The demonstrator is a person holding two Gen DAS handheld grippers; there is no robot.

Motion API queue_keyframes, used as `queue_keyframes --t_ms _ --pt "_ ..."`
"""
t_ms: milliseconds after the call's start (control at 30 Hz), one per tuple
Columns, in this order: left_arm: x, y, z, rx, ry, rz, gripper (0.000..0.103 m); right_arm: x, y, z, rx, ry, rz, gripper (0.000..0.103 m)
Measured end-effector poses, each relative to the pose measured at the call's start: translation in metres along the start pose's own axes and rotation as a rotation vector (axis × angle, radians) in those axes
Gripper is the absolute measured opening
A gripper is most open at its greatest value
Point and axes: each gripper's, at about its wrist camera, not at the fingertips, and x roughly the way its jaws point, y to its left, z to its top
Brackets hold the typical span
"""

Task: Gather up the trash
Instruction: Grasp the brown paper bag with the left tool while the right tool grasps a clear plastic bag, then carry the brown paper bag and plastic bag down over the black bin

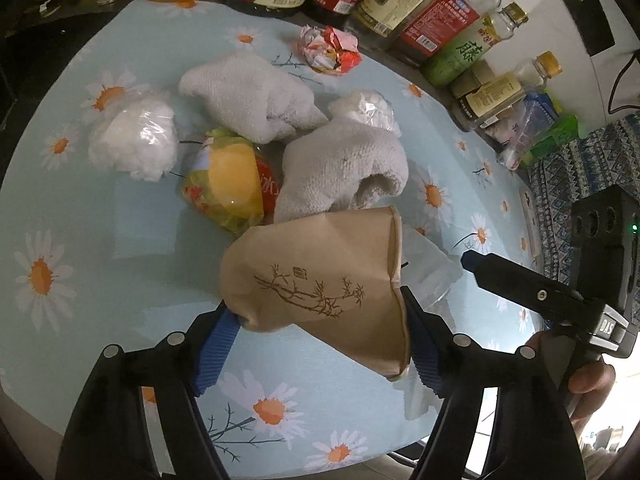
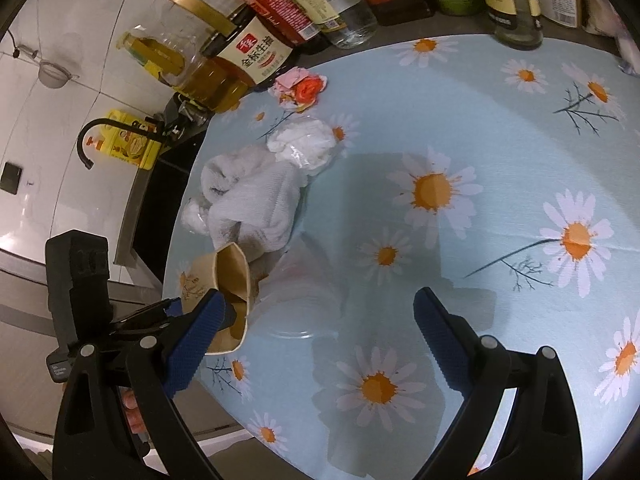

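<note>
My left gripper [image 1: 320, 328] is shut on a crushed tan paper cup [image 1: 320, 276] with a bamboo print, held just above the daisy tablecloth [image 1: 80, 232]. The cup also shows at the left of the right wrist view [image 2: 232, 280]. My right gripper [image 2: 320, 320] is open and empty over a clear plastic cup [image 2: 304, 292] lying on the cloth; that cup shows behind the paper cup in the left wrist view [image 1: 428, 268]. Other trash lies beyond: a yellow snack wrapper [image 1: 228, 184], two white plastic wads [image 1: 136, 140] [image 1: 372, 108], a red-white crumpled wrapper [image 1: 328, 48].
Two grey-white towels [image 1: 256, 92] [image 1: 340, 168] lie among the trash. A row of sauce and oil bottles [image 1: 440, 24] lines the table's far edge. A sink with a black faucet [image 2: 92, 136] is to the left of the table. A patterned cloth [image 1: 580, 176] is at the right.
</note>
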Motion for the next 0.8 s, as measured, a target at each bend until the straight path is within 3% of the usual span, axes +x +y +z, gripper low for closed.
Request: queue_keyframes --t_ms 367,567,633,800 --pt "-0.023 0.019 -0.017 -0.034 -0.039 0.053 0.074 0.03 0.014 -0.003 -0.05 0.091 0.014 0.094" --pt "-0.027 0.029 -0.027 -0.074 -0.044 0.069 0.074 0.043 0.021 0.0 -0.091 0.13 0.007 0.074" --pt "-0.028 0.032 -0.03 -0.088 -0.046 0.077 0.074 0.047 0.021 0.001 -0.1 0.145 -0.01 0.061" --pt "-0.033 0.04 -0.033 -0.11 -0.055 0.082 0.074 0.048 0.024 -0.001 -0.124 0.126 -0.032 0.057"
